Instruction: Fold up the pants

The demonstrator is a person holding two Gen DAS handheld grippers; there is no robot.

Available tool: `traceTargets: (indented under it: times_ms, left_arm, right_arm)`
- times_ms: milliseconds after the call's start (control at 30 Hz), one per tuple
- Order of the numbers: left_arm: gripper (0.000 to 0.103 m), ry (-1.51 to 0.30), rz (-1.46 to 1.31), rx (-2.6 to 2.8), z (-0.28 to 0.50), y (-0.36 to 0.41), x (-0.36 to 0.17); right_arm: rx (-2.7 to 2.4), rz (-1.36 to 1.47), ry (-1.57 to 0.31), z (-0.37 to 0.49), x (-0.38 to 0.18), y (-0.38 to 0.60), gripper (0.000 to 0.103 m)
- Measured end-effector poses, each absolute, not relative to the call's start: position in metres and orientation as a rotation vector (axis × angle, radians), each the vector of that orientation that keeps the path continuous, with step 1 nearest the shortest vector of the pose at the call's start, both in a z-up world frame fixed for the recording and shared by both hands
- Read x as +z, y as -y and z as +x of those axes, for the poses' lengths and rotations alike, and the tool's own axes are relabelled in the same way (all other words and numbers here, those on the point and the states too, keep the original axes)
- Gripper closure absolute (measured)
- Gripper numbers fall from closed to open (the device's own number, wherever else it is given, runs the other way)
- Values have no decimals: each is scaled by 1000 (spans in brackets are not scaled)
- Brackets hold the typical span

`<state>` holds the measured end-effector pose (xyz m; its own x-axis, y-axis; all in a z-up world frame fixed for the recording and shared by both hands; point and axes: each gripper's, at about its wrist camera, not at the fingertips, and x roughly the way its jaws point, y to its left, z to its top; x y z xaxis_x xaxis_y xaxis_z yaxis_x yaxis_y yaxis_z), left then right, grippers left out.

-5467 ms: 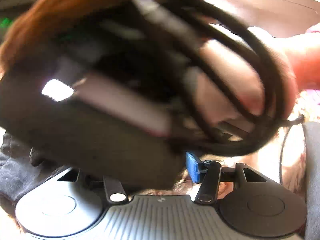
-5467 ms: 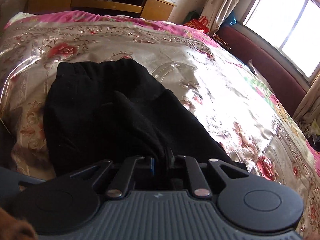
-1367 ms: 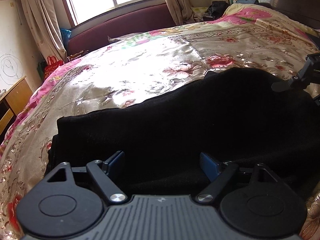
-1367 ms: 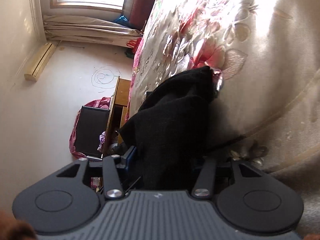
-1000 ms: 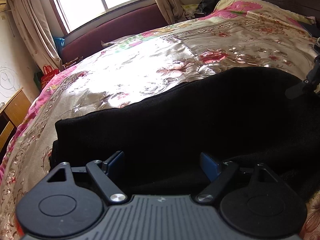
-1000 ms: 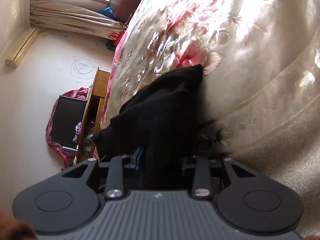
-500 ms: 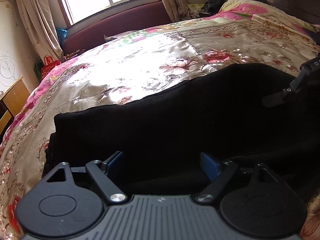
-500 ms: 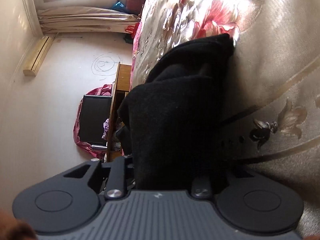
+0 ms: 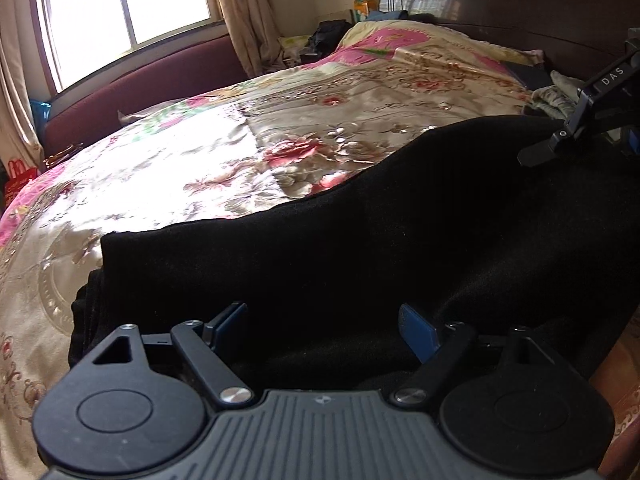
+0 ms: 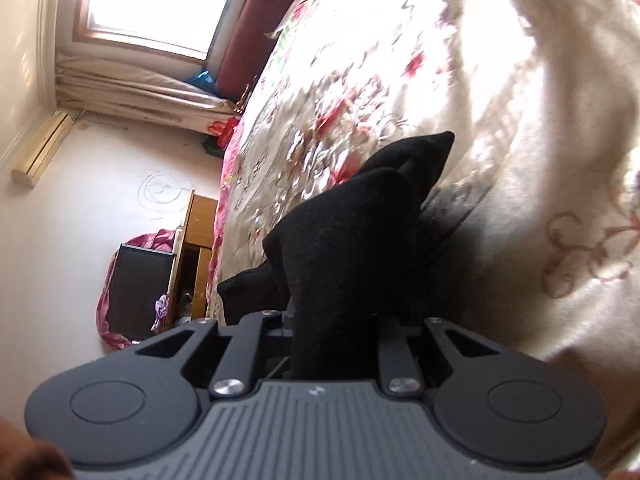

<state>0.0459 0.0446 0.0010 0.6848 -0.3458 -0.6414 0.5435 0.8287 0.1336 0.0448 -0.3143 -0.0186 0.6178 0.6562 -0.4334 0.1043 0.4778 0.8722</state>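
Observation:
Black pants lie in a long band across the floral bedspread. My left gripper is open, its blue-padded fingers spread over the near edge of the pants, holding nothing. My right gripper is shut on a bunch of the black pants and holds it raised and tilted above the bed; its fingertips are hidden in the cloth. The right gripper also shows in the left wrist view at the far right end of the pants.
A dark wooden headboard stands behind the bed, with loose clothes near it. A maroon sofa sits under the window. A wooden cabinet and a dark screen stand past the bed's foot.
My right gripper has kept hold of the pants end and swung it, lifting the cloth off the bed. My left gripper has stayed open over the near edge, shifting slightly.

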Motion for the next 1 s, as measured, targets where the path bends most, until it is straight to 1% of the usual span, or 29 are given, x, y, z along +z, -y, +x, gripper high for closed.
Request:
traceTargets:
  times_ms: [167,300,400,433,467,533,600,733,833,867,1000]
  left_arm:
    - [7,-627,248,-522,44,-44,2]
    - [8,-643,190,-519,36,-65,5]
    - [8,-626,202,-492,26,-78,10]
    - [8,-627,186,-483,22,-84,12]
    - [8,-629,165,-480,19,-90,14]
    - [8,-626,118,-471,13,-104,18]
    - [8,-614,86,-445,10,-112,23]
    - [8,-592,44,-385,3,-131,30]
    - [8,-616,-3,-356,2,-145,28]
    - [8,-620,-23,-346,2,-149,28]
    - [8,-615,-70,-320,2,-158,30]
  right_arm:
    - [358,887,-887,55,34,289,85]
    - [396,670,-911,81,79,235,84]
    - [412,550,-953,100,98,185,83]
    - [420,508,-965,105,102,168,82]
    - [428,469,-984,108,104,150,78]
    - [436,408,-1012,117,106,114,74]
    - [451,330,-1032,122,101,77,73]
    - [423,221,-1093,135,72,16,72]
    - [405,197,-1137,141,57,-9,52]
    - [415,216,-1138,143,53,-12,48]
    - [412,200,-1129,150,47,-26,47]
